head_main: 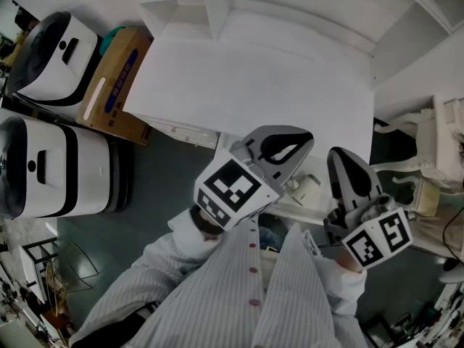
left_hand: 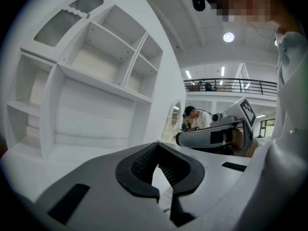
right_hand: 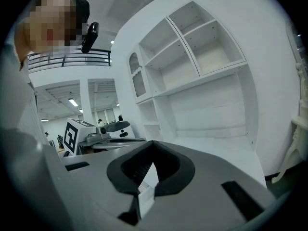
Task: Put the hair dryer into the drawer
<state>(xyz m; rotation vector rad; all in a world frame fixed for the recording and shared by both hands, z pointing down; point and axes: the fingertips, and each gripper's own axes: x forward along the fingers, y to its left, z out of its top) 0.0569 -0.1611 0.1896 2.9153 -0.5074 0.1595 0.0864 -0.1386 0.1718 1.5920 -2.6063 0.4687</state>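
Note:
No view plainly shows a hair dryer or an open drawer. A person in a striped shirt holds both grippers level in front of a white desk top (head_main: 254, 85). My left gripper (head_main: 306, 145) is shut with nothing between its fingertips. It also appears, empty, as the left gripper (left_hand: 156, 148) and the left gripper (right_hand: 106, 133). My right gripper (head_main: 337, 158) is shut and empty beside it, also visible as the right gripper (right_hand: 153, 146) and the right gripper (left_hand: 216, 136). A small white rounded object (head_main: 308, 187) lies low between them; I cannot tell what it is.
White shelving (left_hand: 96, 81) with open compartments stands on the desk ahead. A cardboard box (head_main: 116, 85) and two white machines (head_main: 58, 172) stand at the left on the dark floor. A white chair (head_main: 428, 172) is at the right. Another person (left_hand: 195, 117) is far off.

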